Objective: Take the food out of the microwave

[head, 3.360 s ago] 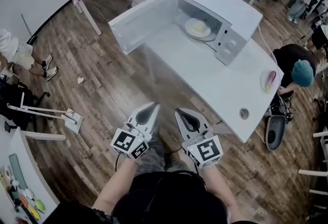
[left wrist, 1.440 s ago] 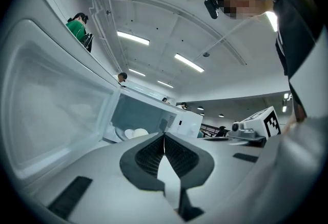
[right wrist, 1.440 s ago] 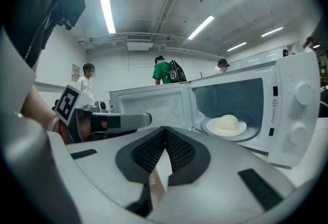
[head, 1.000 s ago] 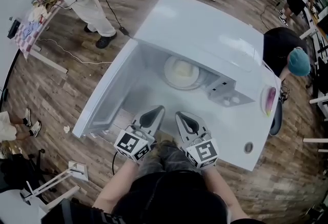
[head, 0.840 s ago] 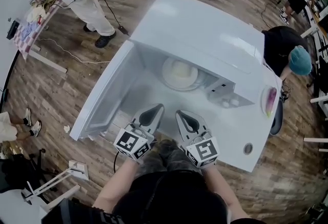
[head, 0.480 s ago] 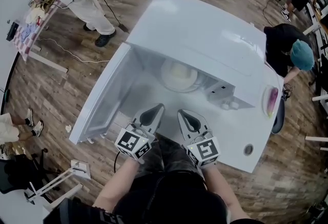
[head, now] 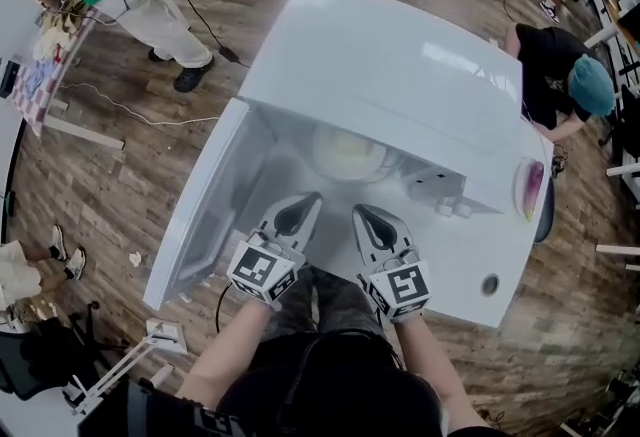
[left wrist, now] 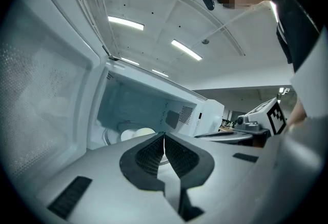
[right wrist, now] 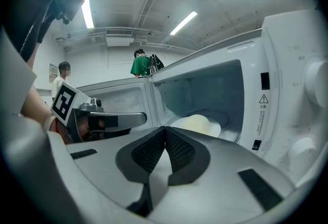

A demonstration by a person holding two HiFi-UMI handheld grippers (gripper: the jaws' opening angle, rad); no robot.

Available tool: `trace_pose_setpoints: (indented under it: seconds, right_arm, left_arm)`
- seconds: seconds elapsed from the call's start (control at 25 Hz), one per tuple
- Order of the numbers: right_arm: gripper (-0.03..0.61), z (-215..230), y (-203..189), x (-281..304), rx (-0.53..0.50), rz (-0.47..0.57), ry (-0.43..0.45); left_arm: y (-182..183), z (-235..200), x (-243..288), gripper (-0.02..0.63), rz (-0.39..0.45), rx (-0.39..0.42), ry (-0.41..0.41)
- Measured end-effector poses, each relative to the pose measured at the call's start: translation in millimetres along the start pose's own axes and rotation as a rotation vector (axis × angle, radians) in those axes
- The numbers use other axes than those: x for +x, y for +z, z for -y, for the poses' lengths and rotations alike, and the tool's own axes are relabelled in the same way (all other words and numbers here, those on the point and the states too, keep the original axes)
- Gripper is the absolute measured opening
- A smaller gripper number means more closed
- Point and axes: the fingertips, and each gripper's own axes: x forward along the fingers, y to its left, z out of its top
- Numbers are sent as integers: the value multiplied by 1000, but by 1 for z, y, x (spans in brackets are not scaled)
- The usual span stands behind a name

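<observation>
**Entry: open microwave, food not yet taken out**

- Microwave [head: 400, 65]: white, standing on a white tabletop [head: 470, 260]. Its door [head: 200, 215] is swung fully open on its left side and the cavity is lit.
- Food [head: 350, 150]: a pale, rounded mound on a plate [right wrist: 218, 128], sitting about mid-floor inside the microwave cavity, well behind the opening. It looks domed and roughly circular (so no long axis to line up with).
- Left tool [head: 305, 197]: held at the mouth of the microwave on the door side. Its jaws are pressed together with nothing between them.
- Right tool [head: 360, 210]: beside the left one, on the control-panel side of the mouth. Its jaws are likewise closed and empty.
- Governing relation: the food lies straight ahead of both tools, deeper into the microwave and slightly below their line, falling between the two. From where I stand the right tool seems a little better lined up with it, though neither is close to touching. My judgement is that either tool must open before it can take the plate rim.
- Writing: a warning label [right wrist: 262, 110] with a triangle symbol is on the microwave's front frame, but its text is too small to read. No brand is legible. Each tool carries a cube of black-and-white square markers.
</observation>
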Motion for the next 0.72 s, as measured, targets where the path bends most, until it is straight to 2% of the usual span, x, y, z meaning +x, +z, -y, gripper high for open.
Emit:
trace_pose_setpoints:
  seconds: [0.28,0.6,0.64,0.72]
  right_arm:
    - [18,19,-6,16,38,-35,-93]
    - [18,60,-13,28,132,-99,-256]
    - [18,64,-13,30,145,-100,-272]
    - [20,71,-14,33,161,-103,-299]
  left_arm:
    - [-4,-14,21,12,-28,-4,-36]
    - [-17,-32,35,15,-78,-24,-23]
    - [-18,-34,37,19,-82,-28,-22]
    - [-20,-37,42,83,-91,-35,-26]
